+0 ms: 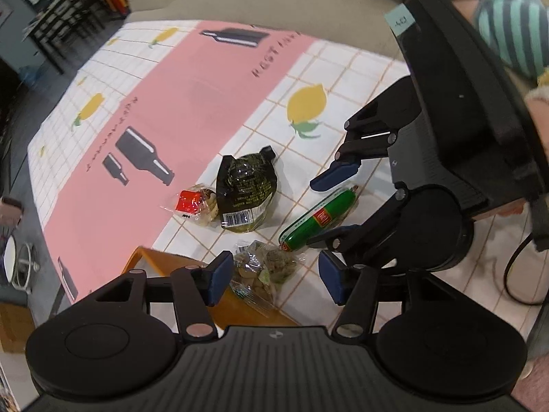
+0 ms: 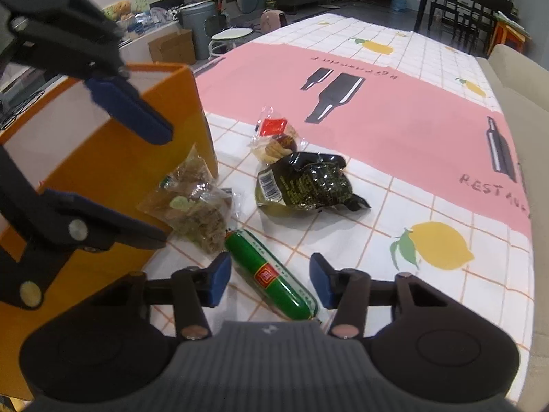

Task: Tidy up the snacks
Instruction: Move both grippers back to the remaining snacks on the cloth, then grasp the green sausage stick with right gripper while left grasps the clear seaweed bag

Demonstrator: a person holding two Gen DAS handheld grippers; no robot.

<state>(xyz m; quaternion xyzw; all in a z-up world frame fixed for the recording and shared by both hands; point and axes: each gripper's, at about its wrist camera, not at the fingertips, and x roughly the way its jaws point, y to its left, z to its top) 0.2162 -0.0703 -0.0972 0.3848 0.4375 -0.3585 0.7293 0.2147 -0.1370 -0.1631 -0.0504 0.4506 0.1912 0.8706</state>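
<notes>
Four snacks lie on the tablecloth. A green sausage [image 2: 271,276] lies between the open fingers of my right gripper [image 2: 269,283]; it also shows in the left wrist view [image 1: 317,219]. A clear bag of brownish snacks [image 1: 262,269] lies between the open fingers of my left gripper [image 1: 271,279], leaning against an orange box [image 2: 103,171]. A dark green packet [image 1: 245,190] and a small clear packet with a red label [image 1: 195,204] lie beyond. Neither gripper holds anything.
The tablecloth [image 1: 192,103] is pink and white with lemons and bottle prints. The orange box [image 1: 219,300] stands at the table's near-left corner. A beige sofa [image 2: 521,79] runs along one side. Stools, boxes and a dark table stand on the floor beyond.
</notes>
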